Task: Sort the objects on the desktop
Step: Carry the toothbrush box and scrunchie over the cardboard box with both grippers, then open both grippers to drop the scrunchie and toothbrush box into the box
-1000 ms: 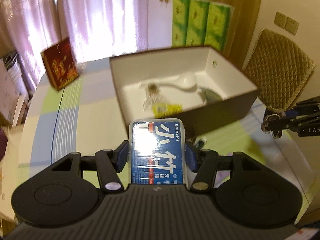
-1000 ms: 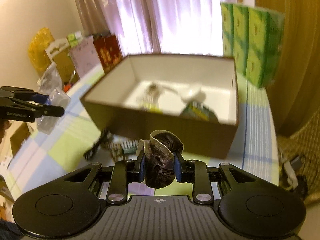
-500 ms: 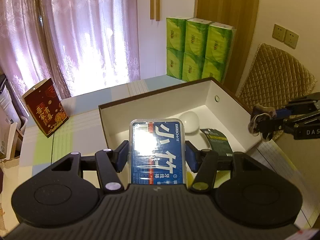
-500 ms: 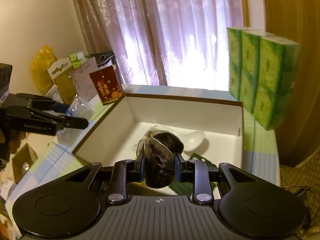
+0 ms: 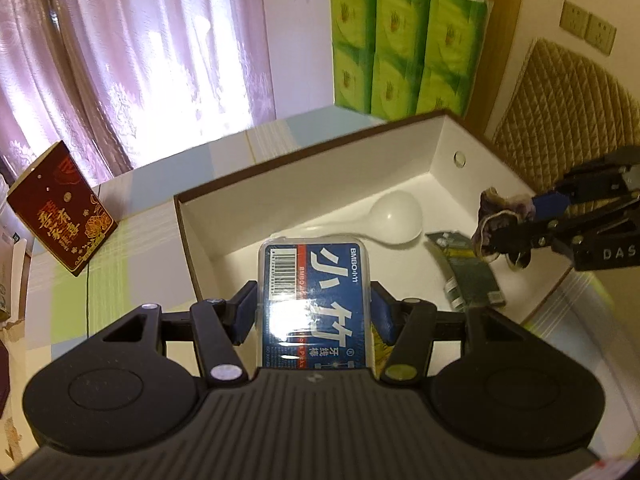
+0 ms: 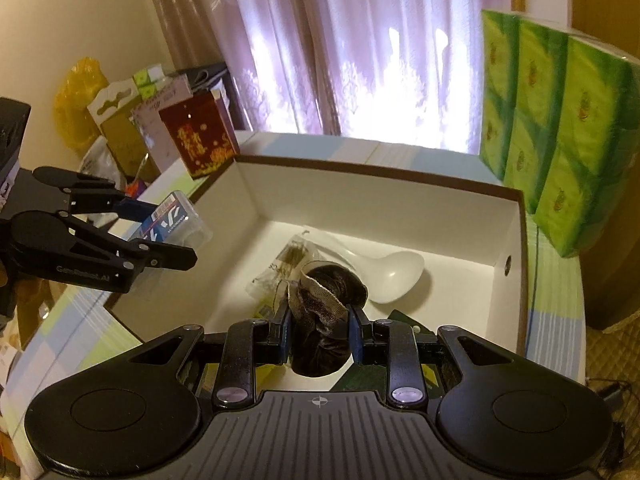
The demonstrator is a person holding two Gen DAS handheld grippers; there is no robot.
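Evidently both loads hang over the open cardboard box [image 6: 512,240] for dropping beside the white spoon [image 5: 394,218]: the left gripper [image 5: 314,312] clamps the clear dental-floss-pick case [image 5: 316,280] by its sides, the right gripper [image 6: 318,328] pinches a dark scrunchie [image 6: 326,300] above the box floor.

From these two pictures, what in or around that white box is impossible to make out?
- Left wrist view: the clear blue-labelled plastic case held in the left tongs hides the near floor of the brown-edged white cardboard box.
- Right wrist view: the dark brown fabric scrunchie in the right tongs covers part of a small clear packet; its print is too small to read.
- Dark green packet: label blurred.
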